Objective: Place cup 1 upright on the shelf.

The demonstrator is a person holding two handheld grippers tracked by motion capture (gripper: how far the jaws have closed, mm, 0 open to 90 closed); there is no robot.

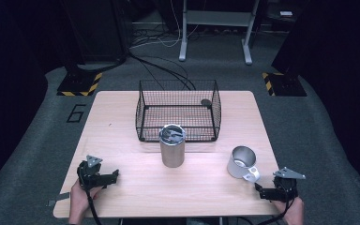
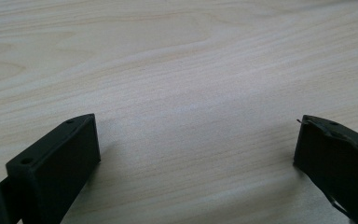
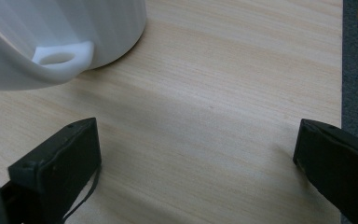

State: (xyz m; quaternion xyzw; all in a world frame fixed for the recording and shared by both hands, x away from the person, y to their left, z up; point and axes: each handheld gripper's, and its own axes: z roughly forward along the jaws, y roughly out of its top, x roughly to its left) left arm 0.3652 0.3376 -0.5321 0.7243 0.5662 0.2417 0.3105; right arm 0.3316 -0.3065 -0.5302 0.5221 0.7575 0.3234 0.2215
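Note:
A steel cylinder canister (image 1: pixel 172 145) holding dark utensils stands at the table's middle, just in front of a black wire basket (image 1: pixel 178 112). A white mug (image 1: pixel 242 162) with its handle toward me sits at the right front; its wall and handle (image 3: pixel 63 55) loom close in the right gripper view. My left gripper (image 1: pixel 114 176) rests at the table's left front, jaws wide apart over bare wood (image 2: pixel 196 140). My right gripper (image 1: pixel 258 189) sits at the right front corner, just below the mug, open with nothing between its jaws (image 3: pixel 196 149).
The wooden table (image 1: pixel 122 140) stands on grey carpet. A small dark disc (image 1: pixel 206 101) lies inside the basket's far right corner. The table's right edge (image 3: pixel 342 93) runs close beside my right gripper. Cables and a desk frame (image 1: pixel 215 28) lie beyond the table.

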